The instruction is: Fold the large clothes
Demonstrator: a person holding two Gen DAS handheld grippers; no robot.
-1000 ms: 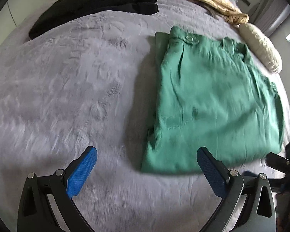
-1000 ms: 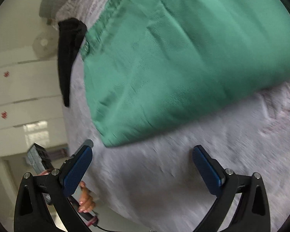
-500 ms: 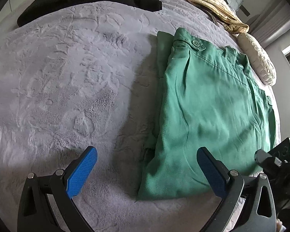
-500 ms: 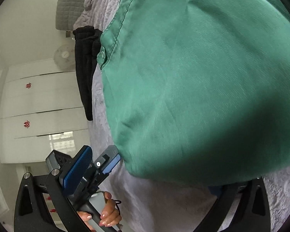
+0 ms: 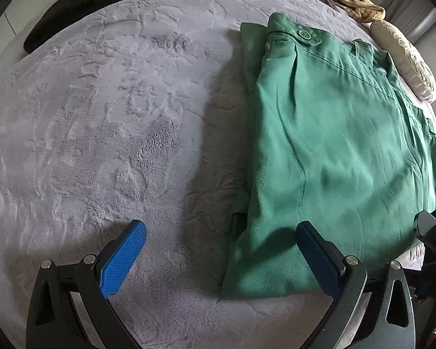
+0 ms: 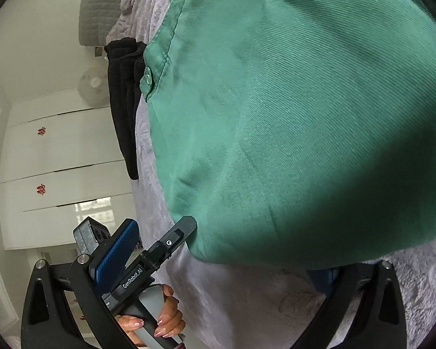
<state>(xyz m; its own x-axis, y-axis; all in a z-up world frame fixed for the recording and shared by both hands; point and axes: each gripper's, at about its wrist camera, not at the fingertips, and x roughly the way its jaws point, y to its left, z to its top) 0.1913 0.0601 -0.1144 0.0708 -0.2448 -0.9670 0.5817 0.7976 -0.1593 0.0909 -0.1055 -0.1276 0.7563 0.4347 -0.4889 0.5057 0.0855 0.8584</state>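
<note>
Only legible txt: "GenRobot.AI" in white along the black body of the left tongs (image 6: 148,273), seen in right wrist view just beside the green garment (image 6: 305,116), w/ a small white circled "C"-like mark further up the same arm.

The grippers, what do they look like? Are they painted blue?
Partly. Each gripper, the left gripper and the right gripper, has a black frame with triangular cut-outs, silver bolts and bumpy blue pads inside the jaws. The left one's black finger carries white "GenRobot.AI" lettering and a grey handle.
</note>
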